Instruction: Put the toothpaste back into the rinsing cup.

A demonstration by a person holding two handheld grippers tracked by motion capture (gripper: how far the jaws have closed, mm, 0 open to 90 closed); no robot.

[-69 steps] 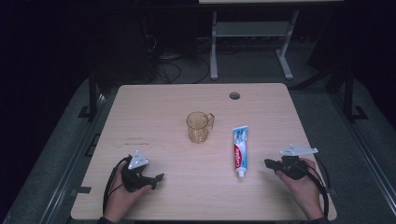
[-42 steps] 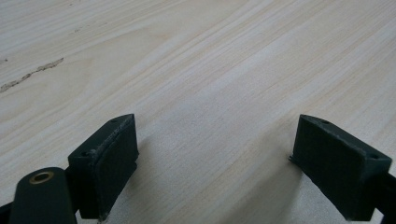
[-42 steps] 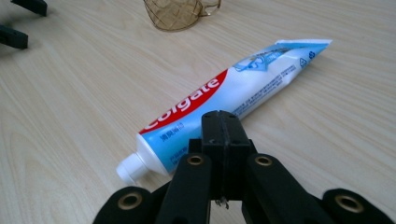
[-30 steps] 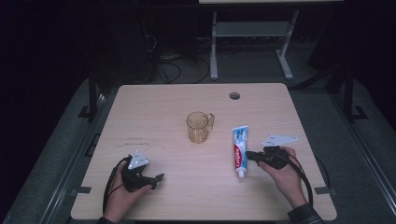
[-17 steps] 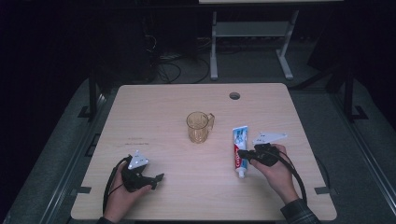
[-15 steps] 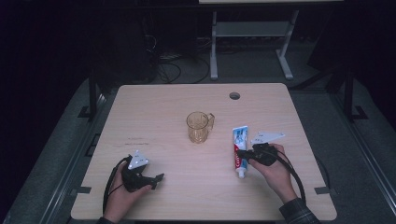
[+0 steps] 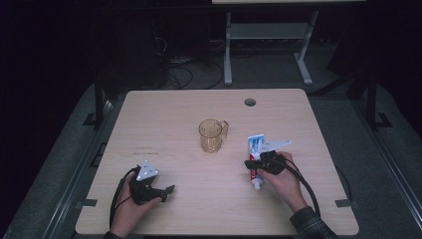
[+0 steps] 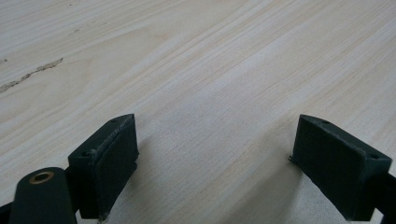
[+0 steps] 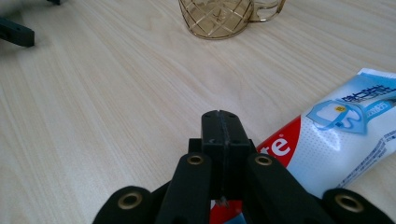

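Tube: a white, blue and red soft plastic toothpaste tube (image 7: 256, 160) with a small white cap lies flat on the wooden table (image 7: 164, 114). It is on the right half, nearer the front edge than the back edge. The cap end points to the front edge.
How the tube feels: I think it is light and squashy. The skin looks smooth and shiny, so it may slip. A hard squeeze in the middle could push paste at the cap.
Where to hold: I would take it across the narrow sides, near the firm neck by the cap or at the flat crimped tail. The fat middle would bend and sag.
Right claw: the black right gripper (image 9: 221, 125) sits low over the red part of the tube near the cap. Its jaws are pressed together with nothing between them. They must spread before they can take the tube.
Left claw: the black left gripper (image 8: 224, 154) rests near the front left corner of the table. Its jaws stand wide apart over bare wood and hold nothing.
Cup: a clear amber plastic cup (image 7: 213, 135) with a handle stands upright near the middle of the table, a little way to the left of the tube and apart from it.
Hole: a small round hole (image 7: 250, 102) is near the back edge.
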